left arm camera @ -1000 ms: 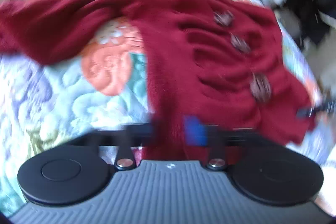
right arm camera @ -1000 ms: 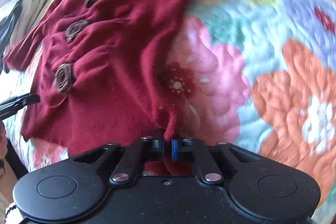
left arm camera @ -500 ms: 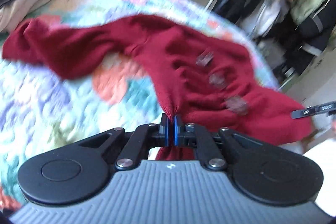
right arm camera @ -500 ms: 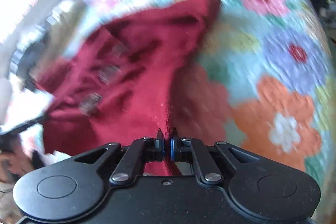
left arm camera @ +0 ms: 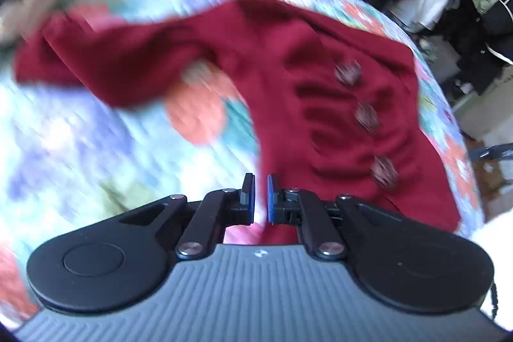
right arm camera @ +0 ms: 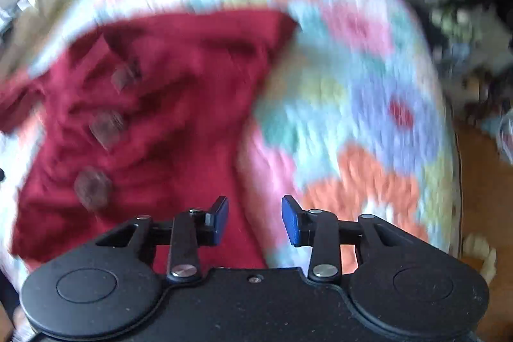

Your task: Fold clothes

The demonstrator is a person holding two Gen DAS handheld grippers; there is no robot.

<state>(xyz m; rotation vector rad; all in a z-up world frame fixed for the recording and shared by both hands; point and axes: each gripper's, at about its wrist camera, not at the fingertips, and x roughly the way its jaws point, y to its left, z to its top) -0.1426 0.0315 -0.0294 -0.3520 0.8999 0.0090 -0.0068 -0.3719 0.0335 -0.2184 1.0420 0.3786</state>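
Now both tools, left tool [left arm camera: 260, 197] and right tool [right arm camera: 255, 220], have just opened, releasing the red cardigan [left arm camera: 320, 104].

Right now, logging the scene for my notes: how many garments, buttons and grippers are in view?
Red cardigan: 1
Buttons: 3
Left tool and right tool: 2
Total: 6

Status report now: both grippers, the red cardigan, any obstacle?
Left gripper and right gripper just opened, nothing between pads. Red cardigan released, lying rumpled on floral quilt. No obstacle visible.
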